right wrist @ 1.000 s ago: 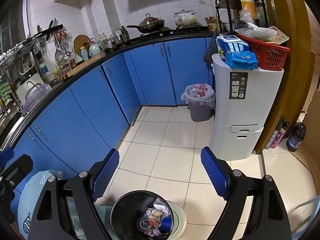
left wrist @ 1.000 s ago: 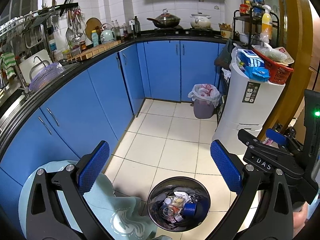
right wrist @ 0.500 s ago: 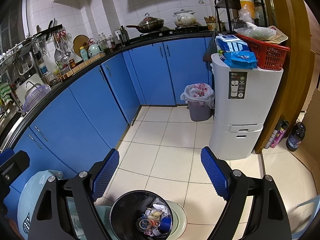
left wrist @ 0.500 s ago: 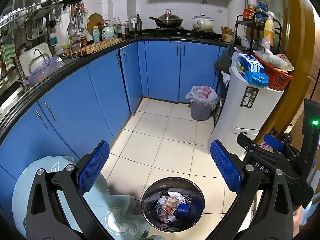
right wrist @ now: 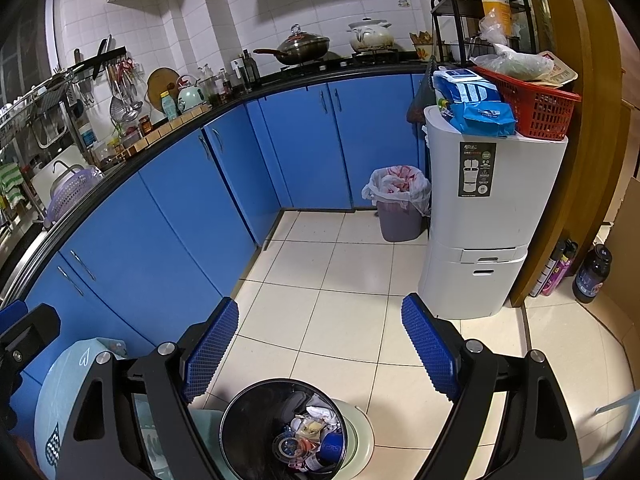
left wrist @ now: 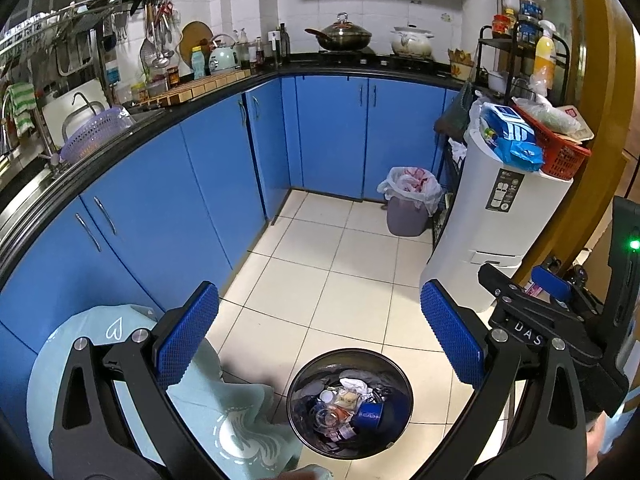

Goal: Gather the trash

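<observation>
A round metal trash bin (left wrist: 297,376) stands on the tiled floor, holding mixed rubbish and a blue can (left wrist: 370,414). My left gripper (left wrist: 320,336) hovers above and a little behind it, open, with nothing between its blue pads. In the right wrist view the same bin (right wrist: 240,400) lies below my right gripper (right wrist: 320,352), also open and empty. The right gripper's black body (left wrist: 528,320) shows at the right edge of the left wrist view.
Blue cabinets (left wrist: 168,208) curve along the left under a black counter. A small bag-lined bin (left wrist: 408,204) and a tall white unit (left wrist: 500,220) with a red basket (left wrist: 560,148) stand on the right. A pale green cloth (left wrist: 80,360) lies left of the metal bin. Bottles (right wrist: 592,276) stand by the wooden door frame.
The left wrist view has shifted slightly, with the bin sliding a touch left and up. The right wrist view is the same. Both grippers stay open.
</observation>
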{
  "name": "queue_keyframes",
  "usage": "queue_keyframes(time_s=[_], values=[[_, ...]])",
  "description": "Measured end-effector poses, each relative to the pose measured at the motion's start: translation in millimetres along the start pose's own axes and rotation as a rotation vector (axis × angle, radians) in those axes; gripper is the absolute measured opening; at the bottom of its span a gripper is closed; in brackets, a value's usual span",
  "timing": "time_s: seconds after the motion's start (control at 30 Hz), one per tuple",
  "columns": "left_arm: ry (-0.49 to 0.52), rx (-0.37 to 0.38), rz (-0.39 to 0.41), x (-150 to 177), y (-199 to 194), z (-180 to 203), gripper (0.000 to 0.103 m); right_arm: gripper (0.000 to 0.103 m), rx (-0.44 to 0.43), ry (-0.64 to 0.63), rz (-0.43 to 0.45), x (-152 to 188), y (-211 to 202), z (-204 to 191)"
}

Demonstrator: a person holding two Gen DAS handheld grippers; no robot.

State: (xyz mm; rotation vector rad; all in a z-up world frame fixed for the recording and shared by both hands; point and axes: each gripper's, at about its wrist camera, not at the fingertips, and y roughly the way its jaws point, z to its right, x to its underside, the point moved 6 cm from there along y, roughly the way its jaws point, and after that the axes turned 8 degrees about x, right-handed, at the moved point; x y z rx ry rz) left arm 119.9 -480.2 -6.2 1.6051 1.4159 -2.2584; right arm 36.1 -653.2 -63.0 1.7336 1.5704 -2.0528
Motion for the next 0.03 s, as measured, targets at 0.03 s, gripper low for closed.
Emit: queue_keyframes(time_s=[0.03], values=[[0.003,-0.001,0.0,0.3,-0.5,-0.4,0.099,0.082,0.001,-0.001,-0.001,0.4,0.0,-0.8]])
